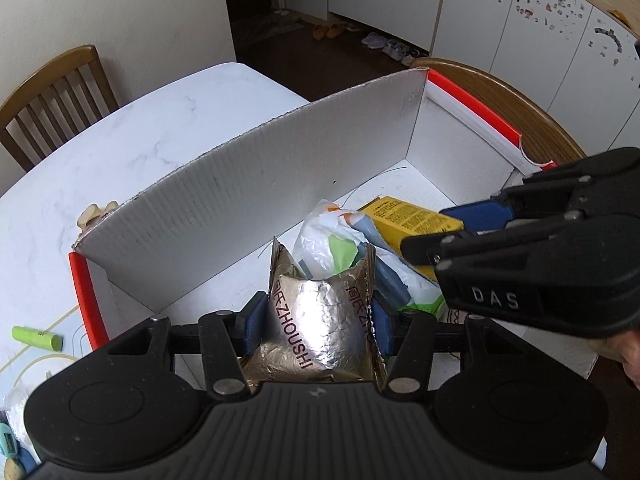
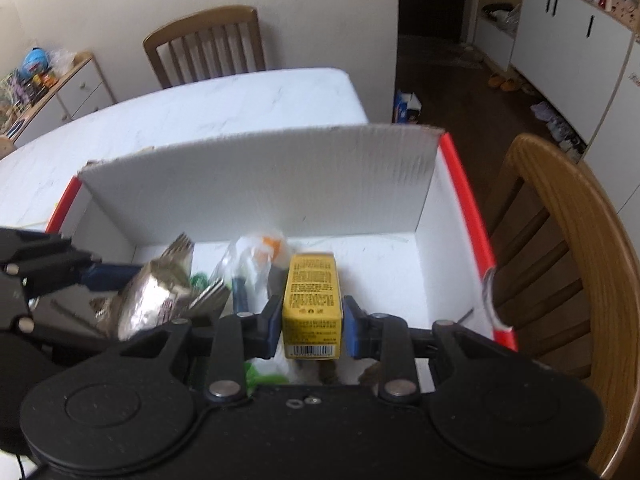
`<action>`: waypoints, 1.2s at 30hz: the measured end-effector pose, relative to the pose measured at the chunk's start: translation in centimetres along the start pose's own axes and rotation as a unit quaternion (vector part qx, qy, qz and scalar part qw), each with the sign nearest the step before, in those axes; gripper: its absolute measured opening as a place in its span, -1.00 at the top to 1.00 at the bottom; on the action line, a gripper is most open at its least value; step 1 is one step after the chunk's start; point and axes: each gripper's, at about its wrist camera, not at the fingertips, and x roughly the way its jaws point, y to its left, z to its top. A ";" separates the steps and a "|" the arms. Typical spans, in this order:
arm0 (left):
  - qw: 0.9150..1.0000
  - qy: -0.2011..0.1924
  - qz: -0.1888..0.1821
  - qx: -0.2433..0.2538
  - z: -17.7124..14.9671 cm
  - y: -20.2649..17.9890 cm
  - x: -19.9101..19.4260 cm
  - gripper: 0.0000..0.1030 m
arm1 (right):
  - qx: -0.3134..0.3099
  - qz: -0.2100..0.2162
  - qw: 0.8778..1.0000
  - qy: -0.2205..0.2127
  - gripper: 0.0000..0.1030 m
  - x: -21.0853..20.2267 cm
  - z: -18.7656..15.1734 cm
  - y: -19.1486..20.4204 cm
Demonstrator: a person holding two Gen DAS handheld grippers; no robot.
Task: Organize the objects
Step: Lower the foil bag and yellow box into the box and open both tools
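Observation:
A crinkled silver foil packet (image 1: 320, 344) printed with red letters sits between the blue pads of my left gripper (image 1: 319, 320), which is shut on it just above the floor of a white cardboard box (image 1: 280, 168) with red edges. My right gripper (image 2: 313, 328) is shut on a yellow carton (image 2: 314, 292), upright and low inside the same box (image 2: 260, 184). The two grippers are side by side: the right gripper (image 1: 436, 232) reaches in from the right in the left wrist view, and the left gripper (image 2: 120, 300) with the packet (image 2: 152, 296) shows at the left in the right wrist view.
A white plastic bag (image 1: 320, 240) with green and orange contents lies on the box floor between both held items. The box rests on a white marble table (image 1: 140, 128). A green tube (image 1: 36, 338) lies on the table to its left. Wooden chairs (image 2: 560, 240) stand close by.

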 end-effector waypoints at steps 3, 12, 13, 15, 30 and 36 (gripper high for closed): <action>1.000 -0.002 0.002 -0.008 -0.1 0.0 -0.1 -0.07 | 0.000 0.011 1.000 0.004 0.41 0.0 0.0 -0.1; 1.000 -0.010 0.003 -0.024 -0.4 0.2 -0.7 -0.23 | 0.002 0.045 0.999 0.004 0.16 -1.2 0.2 -1.1; 1.000 -0.012 0.003 -0.025 -0.4 0.2 -0.9 -0.23 | 0.003 0.049 0.999 0.004 0.14 -1.4 0.2 -1.2; 0.999 -0.016 0.002 -0.028 -0.5 0.2 -1.2 -0.23 | 0.006 0.056 0.998 0.001 0.09 -1.8 0.1 -1.4; 0.995 -0.073 -0.010 -0.073 -2.1 1.6 -6.4 -0.23 | -0.016 0.094 0.995 -0.030 -0.18 -6.0 0.1 -0.8; 0.991 -0.101 -0.017 -0.084 -3.1 2.0 -9.2 -0.23 | -0.029 0.107 0.993 -0.043 -0.26 -7.9 -0.2 -0.1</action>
